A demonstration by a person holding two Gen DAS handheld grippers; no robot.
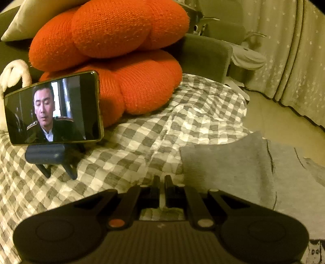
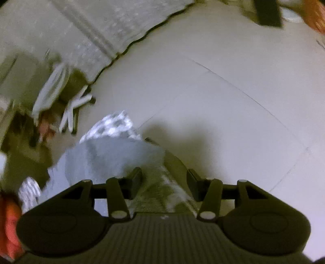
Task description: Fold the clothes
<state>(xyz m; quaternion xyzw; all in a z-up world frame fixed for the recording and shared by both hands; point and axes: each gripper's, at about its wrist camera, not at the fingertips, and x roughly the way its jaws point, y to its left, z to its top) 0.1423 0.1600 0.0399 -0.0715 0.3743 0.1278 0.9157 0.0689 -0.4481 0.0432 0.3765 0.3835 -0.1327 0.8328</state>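
A grey garment (image 1: 233, 168) lies flat on the checked bedspread (image 1: 142, 138), its left edge just right of my left gripper (image 1: 161, 181). That gripper's black fingers stand almost together over the bedspread, and I see nothing clearly pinched between them. In the blurred right wrist view, the right gripper (image 2: 164, 180) is open at the edge of the bed, above the pale floor. The grey garment (image 2: 97, 160) shows to its left, reaching the left finger (image 2: 136, 180). Nothing is pressed between the pads.
A phone on a small stand (image 1: 52, 109) plays a video at the left of the bed. Two orange knitted cushions (image 1: 113, 40) and a cream pillow (image 1: 36, 16) are stacked behind it. A swivel chair (image 1: 223, 30), a starred curtain (image 1: 294, 50) and tiled floor (image 2: 203, 81) lie beyond the bed.
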